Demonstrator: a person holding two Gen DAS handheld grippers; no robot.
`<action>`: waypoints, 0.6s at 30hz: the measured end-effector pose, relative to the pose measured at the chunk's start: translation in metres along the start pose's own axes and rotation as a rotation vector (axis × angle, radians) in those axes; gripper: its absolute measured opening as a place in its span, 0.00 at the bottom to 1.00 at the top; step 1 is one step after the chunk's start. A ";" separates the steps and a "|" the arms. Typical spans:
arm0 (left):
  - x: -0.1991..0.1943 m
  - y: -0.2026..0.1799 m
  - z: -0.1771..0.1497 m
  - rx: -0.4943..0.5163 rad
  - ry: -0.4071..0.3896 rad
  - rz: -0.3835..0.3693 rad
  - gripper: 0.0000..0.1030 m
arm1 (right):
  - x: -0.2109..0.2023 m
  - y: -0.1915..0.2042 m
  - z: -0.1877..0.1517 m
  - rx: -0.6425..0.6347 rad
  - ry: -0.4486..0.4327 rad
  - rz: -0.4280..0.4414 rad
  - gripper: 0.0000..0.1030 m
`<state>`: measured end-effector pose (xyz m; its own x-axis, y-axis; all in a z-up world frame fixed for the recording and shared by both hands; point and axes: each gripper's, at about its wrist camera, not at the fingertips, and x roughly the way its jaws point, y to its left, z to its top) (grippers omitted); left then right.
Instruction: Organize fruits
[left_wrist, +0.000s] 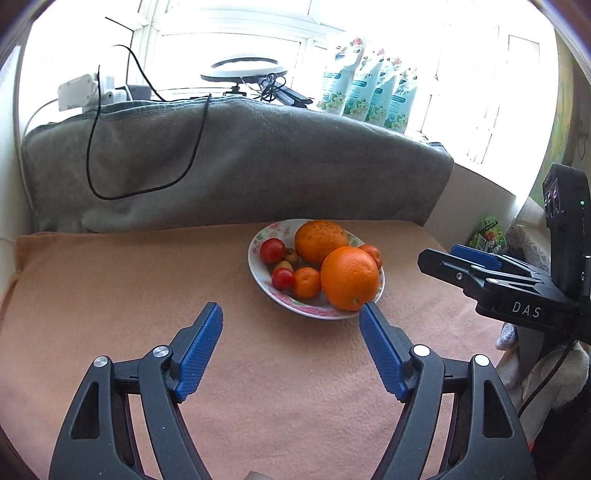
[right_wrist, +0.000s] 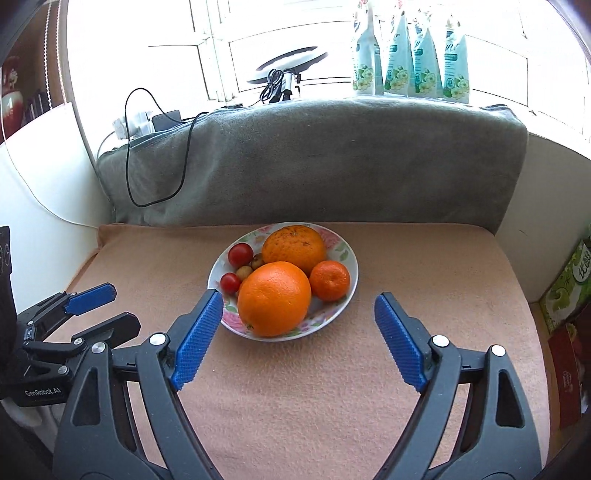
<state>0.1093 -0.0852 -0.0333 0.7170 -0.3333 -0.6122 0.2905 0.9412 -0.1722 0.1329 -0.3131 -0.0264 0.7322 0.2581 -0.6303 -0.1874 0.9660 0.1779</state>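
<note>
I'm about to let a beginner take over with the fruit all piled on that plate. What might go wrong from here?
1. The big orange sits at the near rim of the floral plate, so a nudge may roll it onto the peach blanket.
2. The cherry tomatoes are small and wedged beside larger fruit, so wide pads could squash or miss them.
3. The left gripper and right gripper, both open, flank the same plate and may collide.

Blown-out window (right_wrist: 295, 44) backlight (fisheye-bent edges), foreground sharp.

Home: blanket (right_wrist: 332, 155), windowsill clutter (right_wrist: 410, 55)
</note>
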 end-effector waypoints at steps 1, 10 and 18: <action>-0.002 0.000 -0.001 0.000 -0.003 0.005 0.75 | -0.003 -0.002 -0.002 0.006 -0.003 -0.006 0.86; -0.013 -0.001 -0.001 0.012 -0.023 0.058 0.81 | -0.021 -0.005 -0.014 0.014 -0.026 -0.038 0.94; -0.021 -0.003 -0.002 0.032 -0.050 0.092 0.84 | -0.028 -0.006 -0.019 0.024 -0.035 -0.051 0.94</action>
<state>0.0919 -0.0814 -0.0218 0.7720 -0.2484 -0.5851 0.2415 0.9661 -0.0916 0.1008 -0.3260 -0.0238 0.7628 0.2077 -0.6124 -0.1339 0.9772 0.1647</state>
